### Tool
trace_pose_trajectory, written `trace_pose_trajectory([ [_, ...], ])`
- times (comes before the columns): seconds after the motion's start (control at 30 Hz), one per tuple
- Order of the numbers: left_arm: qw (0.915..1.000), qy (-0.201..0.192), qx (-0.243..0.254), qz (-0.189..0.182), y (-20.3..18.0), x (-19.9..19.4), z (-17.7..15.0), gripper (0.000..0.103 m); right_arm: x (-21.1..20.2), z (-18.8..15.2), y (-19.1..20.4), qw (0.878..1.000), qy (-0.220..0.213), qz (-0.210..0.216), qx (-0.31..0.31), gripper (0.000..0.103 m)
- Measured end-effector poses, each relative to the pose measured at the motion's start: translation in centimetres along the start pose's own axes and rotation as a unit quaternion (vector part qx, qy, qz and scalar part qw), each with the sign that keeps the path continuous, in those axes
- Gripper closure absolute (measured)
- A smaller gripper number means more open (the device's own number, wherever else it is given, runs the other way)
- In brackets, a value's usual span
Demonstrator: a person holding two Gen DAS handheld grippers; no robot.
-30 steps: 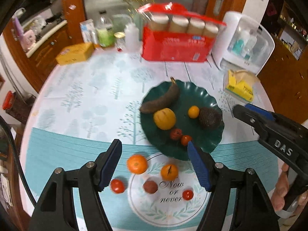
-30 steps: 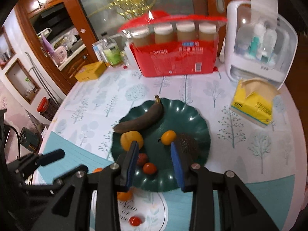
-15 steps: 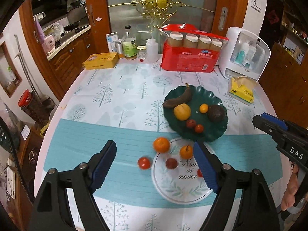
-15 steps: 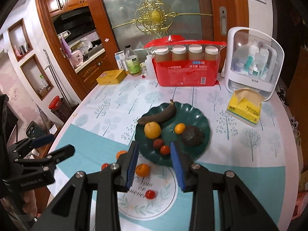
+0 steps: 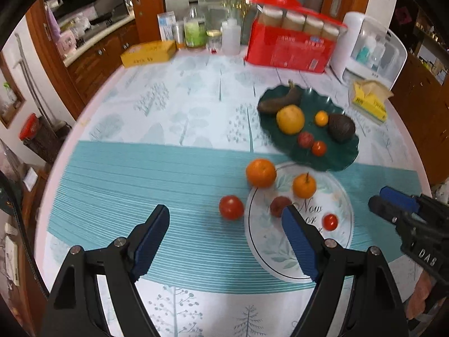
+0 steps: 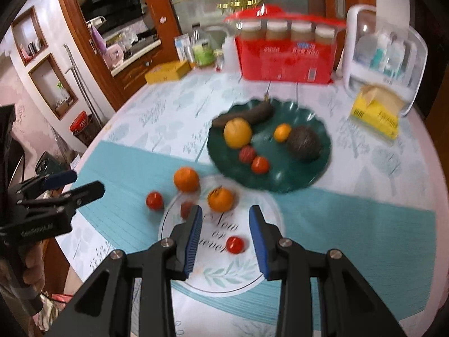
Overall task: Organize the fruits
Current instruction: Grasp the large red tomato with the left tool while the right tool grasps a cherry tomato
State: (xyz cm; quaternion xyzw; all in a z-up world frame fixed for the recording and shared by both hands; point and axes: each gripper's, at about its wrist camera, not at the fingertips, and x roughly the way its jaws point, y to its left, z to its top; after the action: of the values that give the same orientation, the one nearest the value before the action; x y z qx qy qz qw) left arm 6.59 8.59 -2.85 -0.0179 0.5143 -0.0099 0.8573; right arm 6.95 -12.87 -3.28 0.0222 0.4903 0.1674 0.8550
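A dark green plate [image 5: 336, 157] [image 6: 308, 179] holds a dark banana [image 5: 277, 102], a yellow fruit [image 5: 290, 119], a small orange, an avocado [image 5: 341, 127] and two small red fruits. On the tablecloth in front of it lie an orange [image 5: 261, 172] [image 6: 186, 179], a tangerine [image 5: 304, 186] [image 6: 220, 199], a tomato [image 5: 231, 207] [image 6: 154, 200], a dark red fruit [image 5: 277, 206] and a cherry tomato [image 5: 330, 221] [image 6: 235, 244]. My left gripper [image 5: 226, 233] is open and empty above the table, near the tomato. My right gripper [image 6: 226, 221] is open and empty, just above the cherry tomato.
A red jar pack [image 5: 291, 47], a white plastic case [image 5: 373, 53], a yellow tissue pack [image 5: 370, 101], a yellow box [image 5: 148, 53] and bottles [image 5: 193, 31] stand along the table's far side. The round table's edge curves at left, with wooden cabinets beyond.
Both grippers pulled back and up from the plate, then came down closer over the loose fruits in front of it. Both stayed open and empty.
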Motion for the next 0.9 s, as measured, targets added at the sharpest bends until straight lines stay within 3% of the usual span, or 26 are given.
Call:
trace_pose_trajectory([
  [0.13, 0.9986, 0.050, -0.001, -0.016, 0.4, 4.9, -0.9, 0.022, 2.7, -1.9, 0.1, 1.000, 0.013, -0.006, 0.007, 0.068],
  [0.37, 0.9977, 0.065, -0.005, -0.018, 0.6, 9.4, -1.4, 0.022, 6.3, -4.0, -0.9, 0.998, 0.038, -0.027, 0.033, 0.068],
  [0.67, 0.9967, 0.071, -0.017, -0.036, 1.2, 12.0, -0.9, 0.042, 9.1, -4.9, -1.5, 0.997, 0.050, -0.029, 0.051, 0.068],
  [0.9, 0.9963, 0.063, -0.023, -0.054, 1.2, 12.5, -0.8, 0.064, 9.8, -5.1, -0.9, 0.998, 0.041, -0.035, 0.034, 0.072],
])
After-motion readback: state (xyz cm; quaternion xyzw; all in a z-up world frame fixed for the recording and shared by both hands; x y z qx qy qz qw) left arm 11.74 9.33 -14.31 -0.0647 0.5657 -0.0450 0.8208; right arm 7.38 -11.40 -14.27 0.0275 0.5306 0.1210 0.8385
